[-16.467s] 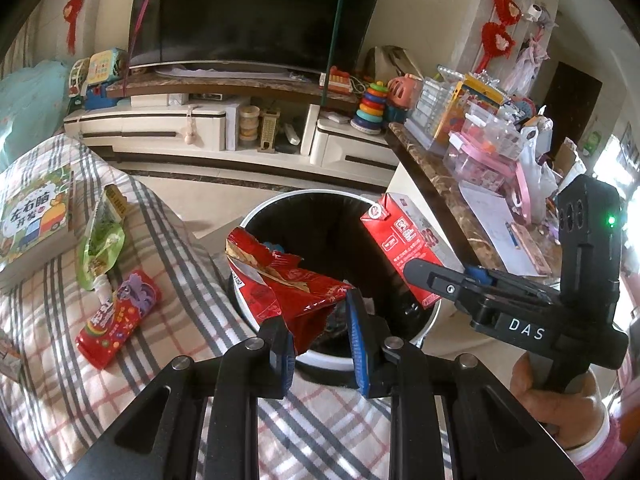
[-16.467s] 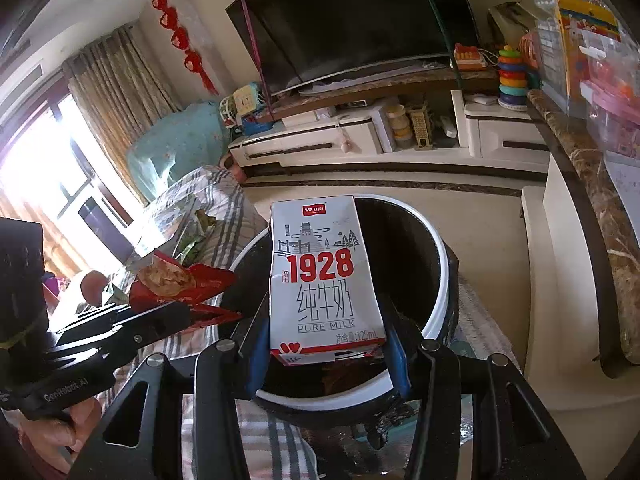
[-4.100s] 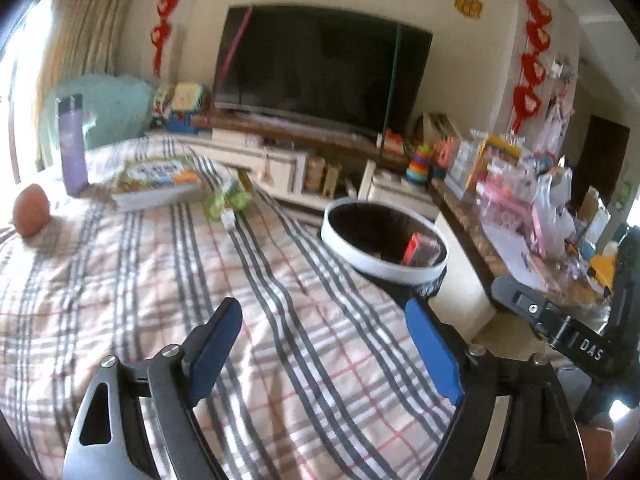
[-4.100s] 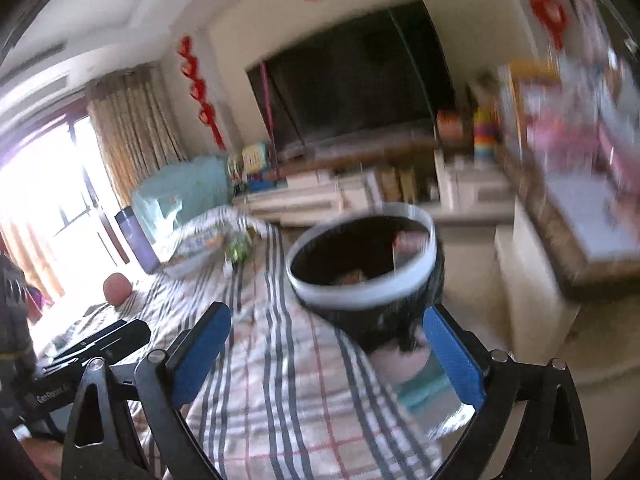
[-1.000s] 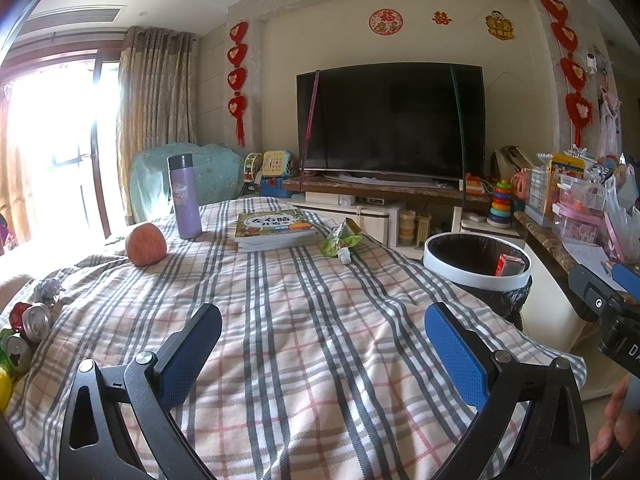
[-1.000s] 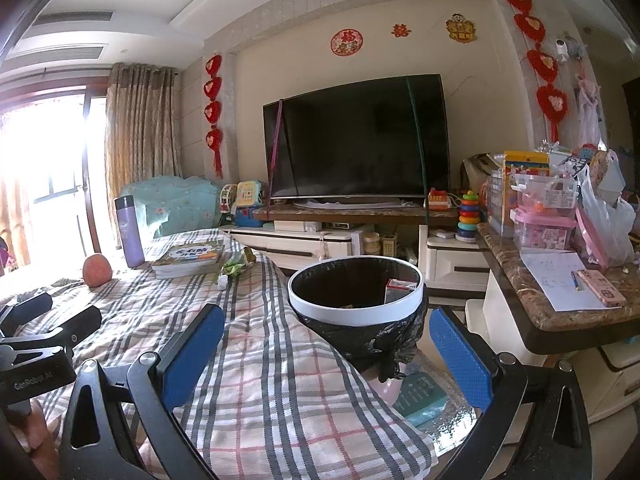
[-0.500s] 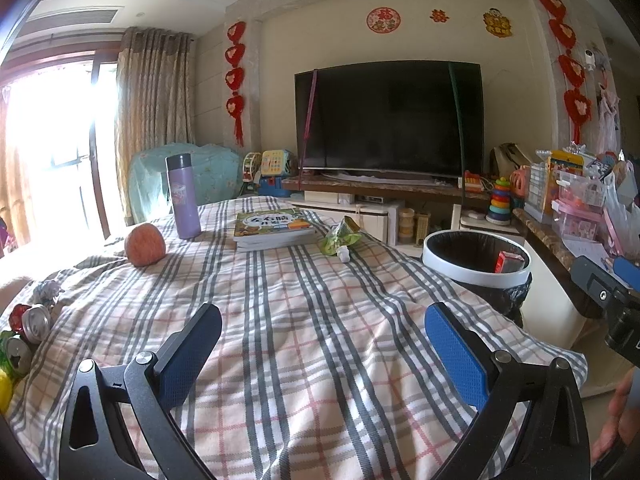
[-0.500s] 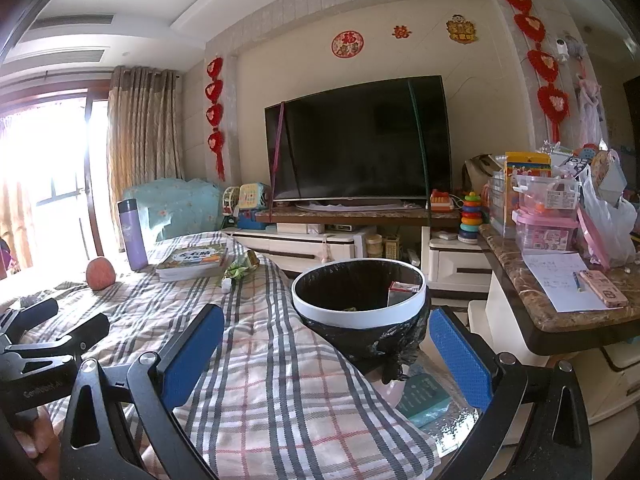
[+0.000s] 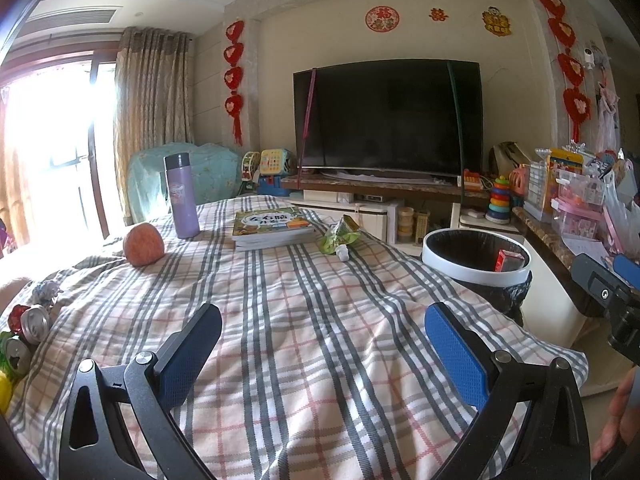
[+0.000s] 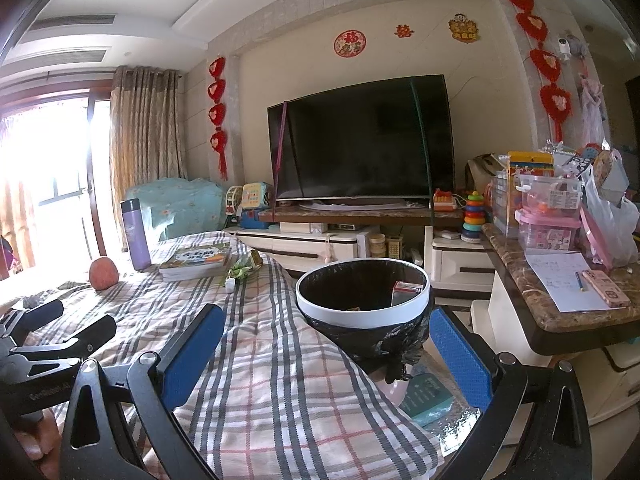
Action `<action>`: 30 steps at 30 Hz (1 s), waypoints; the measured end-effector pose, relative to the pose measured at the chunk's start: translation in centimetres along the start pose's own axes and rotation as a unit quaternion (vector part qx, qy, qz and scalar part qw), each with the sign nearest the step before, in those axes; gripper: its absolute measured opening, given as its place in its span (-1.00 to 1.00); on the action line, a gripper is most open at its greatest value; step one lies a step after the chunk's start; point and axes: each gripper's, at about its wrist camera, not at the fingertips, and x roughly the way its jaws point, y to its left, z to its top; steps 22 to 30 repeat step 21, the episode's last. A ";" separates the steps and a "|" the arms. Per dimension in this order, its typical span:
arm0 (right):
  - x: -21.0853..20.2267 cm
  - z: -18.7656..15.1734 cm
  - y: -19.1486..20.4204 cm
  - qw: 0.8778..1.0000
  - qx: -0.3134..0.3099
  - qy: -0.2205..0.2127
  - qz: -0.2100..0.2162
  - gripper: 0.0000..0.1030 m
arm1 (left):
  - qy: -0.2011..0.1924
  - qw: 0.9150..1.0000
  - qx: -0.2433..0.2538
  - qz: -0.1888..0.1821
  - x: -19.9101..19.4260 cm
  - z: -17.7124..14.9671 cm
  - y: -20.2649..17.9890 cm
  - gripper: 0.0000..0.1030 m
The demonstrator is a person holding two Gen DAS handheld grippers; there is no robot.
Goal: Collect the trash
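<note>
Two claws, left claw (image 9: 320,344) and right claw (image 10: 326,346), now hang released and empty, pulled back from the bin (image 10: 362,312); the milk carton (image 10: 406,292) already sits inside. We judge the green wrapper (image 9: 340,236) at twelve o'clock comes next.

1. The table (image 9: 320,320) spreads out in front of me; the bin (image 9: 476,258) stands off its right edge.
2. A carton (image 9: 509,260) sits inside the bin, against its right wall.
3. At the table's far end the book (image 9: 272,226) lies between the flask (image 9: 182,196) on its left and the wrapper (image 9: 340,236) on its right.
4. The fruit (image 9: 143,245) rests left of the flask, nearer me.
5. Cans (image 9: 28,328) cluster at the table's near left edge.
6. The television (image 9: 386,116) stands behind it all.
</note>
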 end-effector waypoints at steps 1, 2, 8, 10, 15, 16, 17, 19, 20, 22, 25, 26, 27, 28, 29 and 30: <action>0.0 0.0 0.1 1.000 0.000 0.000 0.000 1.00 | 0.000 1.000 0.000 0.000 0.0 0.0 0.0 0.99; 0.0 0.0 0.0 1.000 0.000 0.001 0.000 1.00 | 0.000 1.000 0.000 0.000 0.0 0.0 0.0 0.99; 0.2 0.0 0.3 1.000 0.002 0.003 0.004 1.00 | 0.000 1.000 0.001 -0.001 0.2 0.0 0.0 0.99; 0.2 0.0 0.4 1.000 0.003 0.005 0.005 1.00 | 0.000 1.000 0.001 -0.001 0.2 0.0 0.0 0.99; 0.4 0.0 0.5 1.000 0.006 0.011 0.009 1.00 | 0.003 1.000 0.000 -0.002 0.2 -0.1 0.1 0.99; 0.6 0.0 0.3 1.000 0.007 0.012 0.010 1.00 | 0.003 1.000 -0.001 -0.003 0.3 -0.2 0.2 0.99; 0.6 0.0 0.3 1.000 0.009 0.013 0.011 1.00 | 0.004 1.000 -0.002 -0.004 0.4 -0.1 0.3 0.99; 0.8 0.1 0.3 1.000 0.011 0.015 0.013 1.00 | 0.005 1.000 -0.002 -0.006 0.6 -0.1 0.4 0.99; 0.8 0.2 0.3 1.000 0.012 0.016 0.013 1.00 | 0.007 1.000 -0.003 -0.007 0.6 -0.1 0.5 0.99; 0.9 0.2 0.3 1.000 0.013 0.018 0.014 1.00 | 0.008 1.000 -0.005 -0.008 0.7 -0.2 0.7 0.99; 0.9 0.2 0.3 1.000 0.013 0.018 0.014 1.00 | 0.008 1.000 -0.005 -0.008 0.7 -0.2 0.7 0.99; 0.9 0.2 0.3 1.000 0.013 0.018 0.014 1.00 | 0.008 1.000 -0.005 -0.008 0.7 -0.2 0.7 0.99; 0.9 0.2 0.3 1.000 0.013 0.018 0.014 1.00 | 0.008 1.000 -0.005 -0.008 0.7 -0.2 0.7 0.99; 0.9 0.2 0.3 1.000 0.013 0.018 0.014 1.00 | 0.008 1.000 -0.005 -0.008 0.7 -0.2 0.7 0.99; 0.9 0.2 0.3 1.000 0.013 0.018 0.014 1.00 | 0.008 1.000 -0.005 -0.008 0.7 -0.2 0.7 0.99; 0.9 0.2 0.3 1.000 0.013 0.018 0.014 1.00 | 0.008 1.000 -0.005 -0.008 0.7 -0.2 0.7 0.99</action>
